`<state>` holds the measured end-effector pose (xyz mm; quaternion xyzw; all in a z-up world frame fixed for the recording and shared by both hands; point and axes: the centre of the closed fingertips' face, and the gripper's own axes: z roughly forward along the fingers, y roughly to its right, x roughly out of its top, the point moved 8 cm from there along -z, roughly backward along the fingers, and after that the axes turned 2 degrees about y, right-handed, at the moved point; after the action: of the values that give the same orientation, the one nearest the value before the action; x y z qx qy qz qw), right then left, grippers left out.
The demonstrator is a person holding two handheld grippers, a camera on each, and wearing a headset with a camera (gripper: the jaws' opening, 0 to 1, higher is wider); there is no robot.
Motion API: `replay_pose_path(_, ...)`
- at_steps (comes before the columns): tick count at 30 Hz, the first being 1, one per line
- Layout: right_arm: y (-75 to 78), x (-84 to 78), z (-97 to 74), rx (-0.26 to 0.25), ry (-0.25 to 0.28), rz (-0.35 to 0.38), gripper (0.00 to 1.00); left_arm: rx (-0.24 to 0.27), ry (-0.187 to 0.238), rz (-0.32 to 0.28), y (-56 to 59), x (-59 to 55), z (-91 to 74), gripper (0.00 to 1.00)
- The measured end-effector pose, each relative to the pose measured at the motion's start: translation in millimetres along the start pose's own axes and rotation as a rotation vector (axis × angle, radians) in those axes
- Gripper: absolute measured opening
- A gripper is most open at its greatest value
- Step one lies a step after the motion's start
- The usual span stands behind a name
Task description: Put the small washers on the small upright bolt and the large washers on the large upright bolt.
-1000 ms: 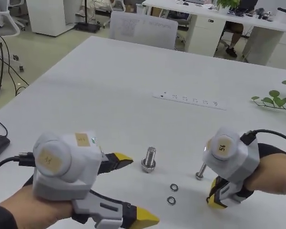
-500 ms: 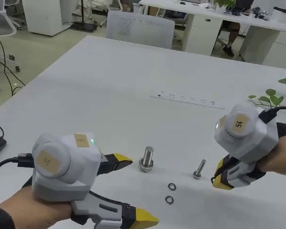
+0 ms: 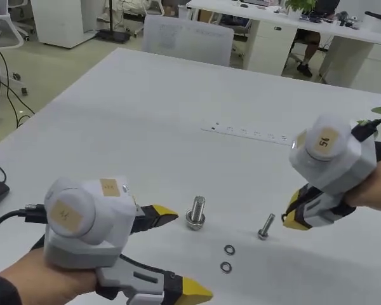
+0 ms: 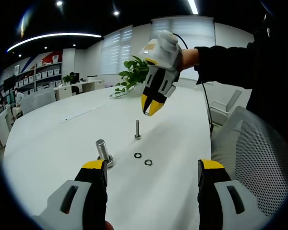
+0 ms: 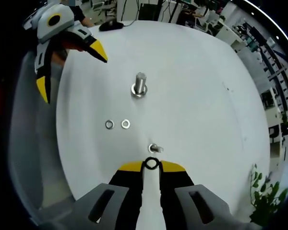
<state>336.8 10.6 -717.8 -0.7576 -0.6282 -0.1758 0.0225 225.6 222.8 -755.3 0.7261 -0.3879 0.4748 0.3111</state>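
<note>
White table (image 3: 146,114) with a power strip (image 3: 249,135), grey chair (image 3: 189,39) beyond, leafy plant (image 4: 134,72) near its edge

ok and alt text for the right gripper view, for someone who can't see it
The right gripper, jaws shut, pinches a small washer close to the small upright bolt on a white table. Beyond stand the large bolt and two loose washers, with the open left gripper at the upper left.

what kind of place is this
Likely an open-plan office or lab: a white table with a power strip, a grey office chair behind it, more desks beyond.
</note>
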Motion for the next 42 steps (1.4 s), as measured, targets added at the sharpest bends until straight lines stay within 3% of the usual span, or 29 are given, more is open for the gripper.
replay_pose_path(12, 8.4, 10.4, 8.2, 0.008, -0.009, -0.027, 0.13, 0.006, 0.002, -0.004, -0.6, -0.4, -1.2, 0.76)
replay_pose_path(42, 12.4, 9.6, 24.0, 0.049, -0.043, -0.062, 0.13, 0.016, 0.002, -0.016, -2.0, -0.1, -0.5, 0.76)
